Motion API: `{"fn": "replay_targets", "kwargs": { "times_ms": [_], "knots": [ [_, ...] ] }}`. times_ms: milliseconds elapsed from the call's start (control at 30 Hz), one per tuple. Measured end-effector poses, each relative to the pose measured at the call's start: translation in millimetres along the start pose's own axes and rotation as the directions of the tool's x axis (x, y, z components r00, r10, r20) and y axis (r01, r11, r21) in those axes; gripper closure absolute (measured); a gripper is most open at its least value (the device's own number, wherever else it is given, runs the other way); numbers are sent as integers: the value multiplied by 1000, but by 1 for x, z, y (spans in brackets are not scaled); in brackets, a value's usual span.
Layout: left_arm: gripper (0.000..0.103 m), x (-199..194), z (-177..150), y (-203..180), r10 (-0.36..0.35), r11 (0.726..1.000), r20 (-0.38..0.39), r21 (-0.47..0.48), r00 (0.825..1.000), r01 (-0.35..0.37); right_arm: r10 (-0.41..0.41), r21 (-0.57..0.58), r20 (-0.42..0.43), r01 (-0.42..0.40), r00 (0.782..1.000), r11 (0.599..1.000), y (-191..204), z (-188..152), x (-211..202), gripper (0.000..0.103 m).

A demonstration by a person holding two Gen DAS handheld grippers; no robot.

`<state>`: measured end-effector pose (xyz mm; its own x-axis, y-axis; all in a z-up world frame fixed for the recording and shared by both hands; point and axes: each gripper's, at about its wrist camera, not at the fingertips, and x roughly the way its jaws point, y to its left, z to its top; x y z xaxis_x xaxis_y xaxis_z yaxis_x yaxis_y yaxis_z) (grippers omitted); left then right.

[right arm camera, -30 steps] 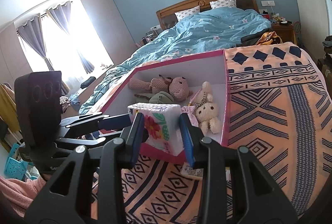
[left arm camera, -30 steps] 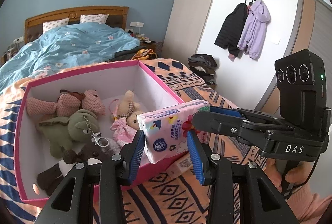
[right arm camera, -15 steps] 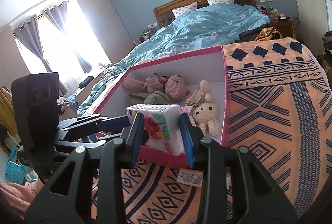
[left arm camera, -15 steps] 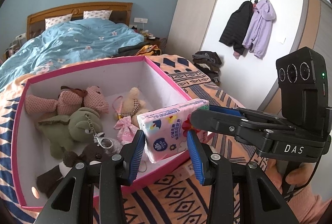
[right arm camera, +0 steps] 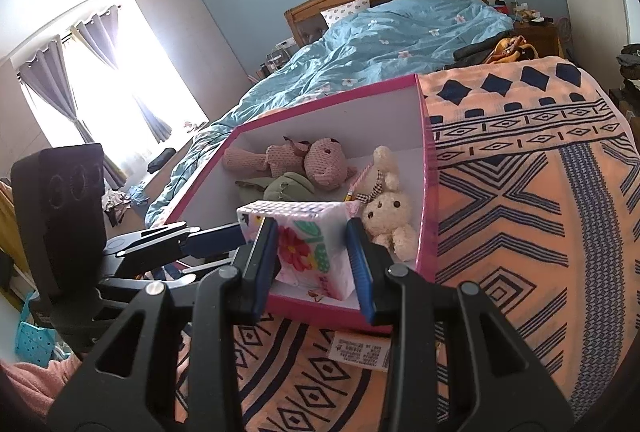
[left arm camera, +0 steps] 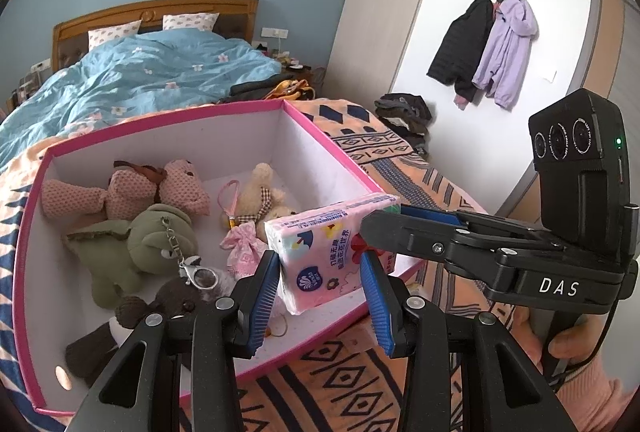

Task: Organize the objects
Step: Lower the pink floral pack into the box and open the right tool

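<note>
A pink tissue pack (left arm camera: 320, 252) with flower and umbrella prints hangs over the near corner of the pink-rimmed box (left arm camera: 160, 120). My left gripper (left arm camera: 320, 284) is shut on its near end, blue pads pressed to both sides. My right gripper (right arm camera: 312, 256) is shut on the other end of the same tissue pack (right arm camera: 304, 232) and reaches in from the right in the left wrist view. Inside the box lie a pink bear (left arm camera: 160, 188), a green plush (left arm camera: 136, 248), a beige rabbit (right arm camera: 388, 204) and a dark plush (left arm camera: 168, 304).
The box (right arm camera: 426, 192) sits on an orange patterned blanket (right arm camera: 520, 212) at the foot of a bed with a blue duvet (right arm camera: 400, 40). A white label (right arm camera: 356, 350) lies on the blanket just before the box. Coats (left arm camera: 492, 48) hang on the right wall.
Both grippers, still shut on the tissue pack, have edged forward and slightly down, so the pack now hangs further over the box's near corner.
</note>
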<state>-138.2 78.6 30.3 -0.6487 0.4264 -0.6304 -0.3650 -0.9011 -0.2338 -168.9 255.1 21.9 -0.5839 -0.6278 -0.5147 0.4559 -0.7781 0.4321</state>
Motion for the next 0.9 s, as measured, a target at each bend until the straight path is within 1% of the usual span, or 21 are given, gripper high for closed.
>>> {"fn": "replay_targets", "kwargs": {
  "times_ms": [333,567,900],
  "knots": [
    [61,9,0,7,11,1000,-26,-18,1000,-11,-15,7,-22,15,1000,1000,-1,-1,8,65],
    [61,19,-1,15,5,999,-52,-43,999,-7,-34,10,-38,34,999,999,-3,-1,16,64],
    [61,30,-1,20,5,998,-84,-66,996,-11,-96,-21,-38,95,995,995,2,2,26,62]
  ]
}}
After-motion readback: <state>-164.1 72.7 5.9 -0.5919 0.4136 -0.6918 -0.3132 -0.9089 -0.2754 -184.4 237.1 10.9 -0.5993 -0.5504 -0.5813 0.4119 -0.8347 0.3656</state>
